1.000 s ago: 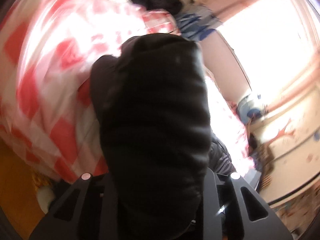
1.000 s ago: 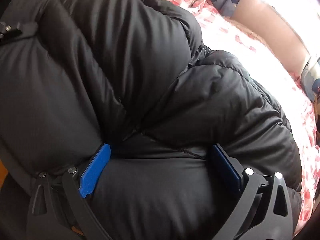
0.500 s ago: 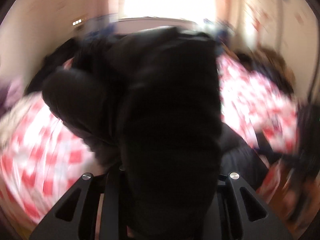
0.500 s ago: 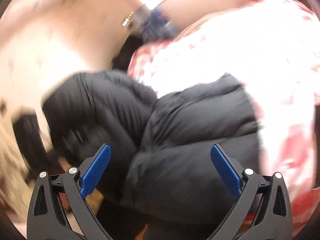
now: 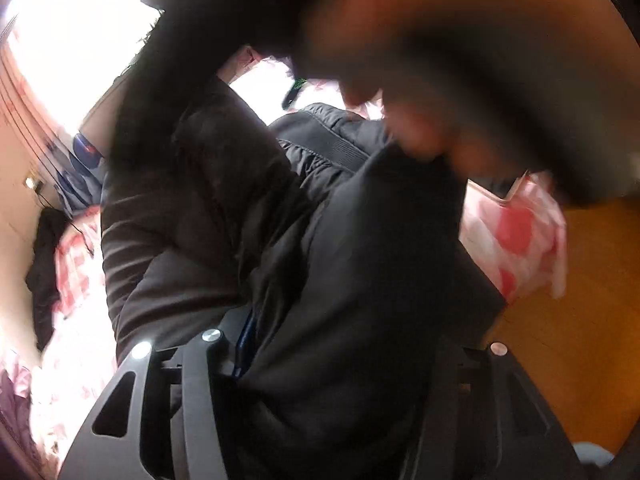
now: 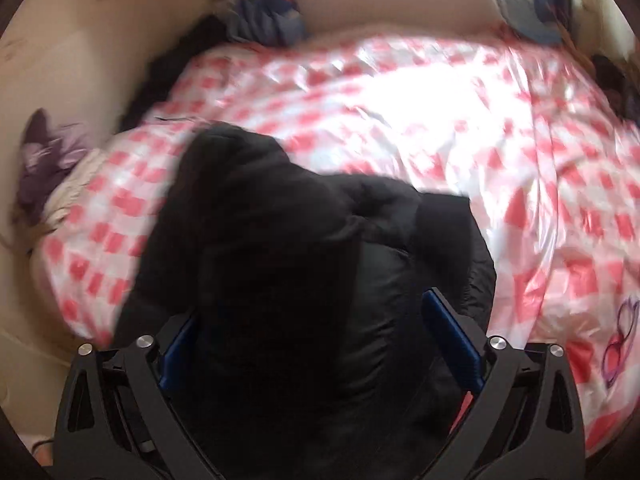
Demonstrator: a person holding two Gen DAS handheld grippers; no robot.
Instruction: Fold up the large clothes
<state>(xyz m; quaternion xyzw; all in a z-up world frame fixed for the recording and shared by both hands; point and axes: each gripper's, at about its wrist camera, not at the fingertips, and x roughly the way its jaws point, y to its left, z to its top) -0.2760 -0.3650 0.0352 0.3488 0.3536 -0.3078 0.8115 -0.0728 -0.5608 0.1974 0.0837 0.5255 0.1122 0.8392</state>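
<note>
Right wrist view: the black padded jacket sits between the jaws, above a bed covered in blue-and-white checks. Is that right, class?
Not quite. In the right wrist view the black padded jacket does sit between the jaws, but the bed cover has red-and-white checks, not blue-and-white.

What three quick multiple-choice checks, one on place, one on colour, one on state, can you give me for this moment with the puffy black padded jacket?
1. Where is the puffy black padded jacket in the right wrist view?
A. Over the red-and-white checked bedcover
B. On a wooden chair
C. In a basket

2. What colour are the right gripper's finger pads?
A. Green
B. Blue
C. Yellow

3. What is between the left gripper's fingers?
A. Nothing
B. A pillow
C. Jacket fabric

Answers: 1 A, the checked cover spreads behind and around the jacket. 2 B, a blue pad shows on each side of the bundle. 3 C, black padding fills the gap; those jaws have just been opening.
</note>
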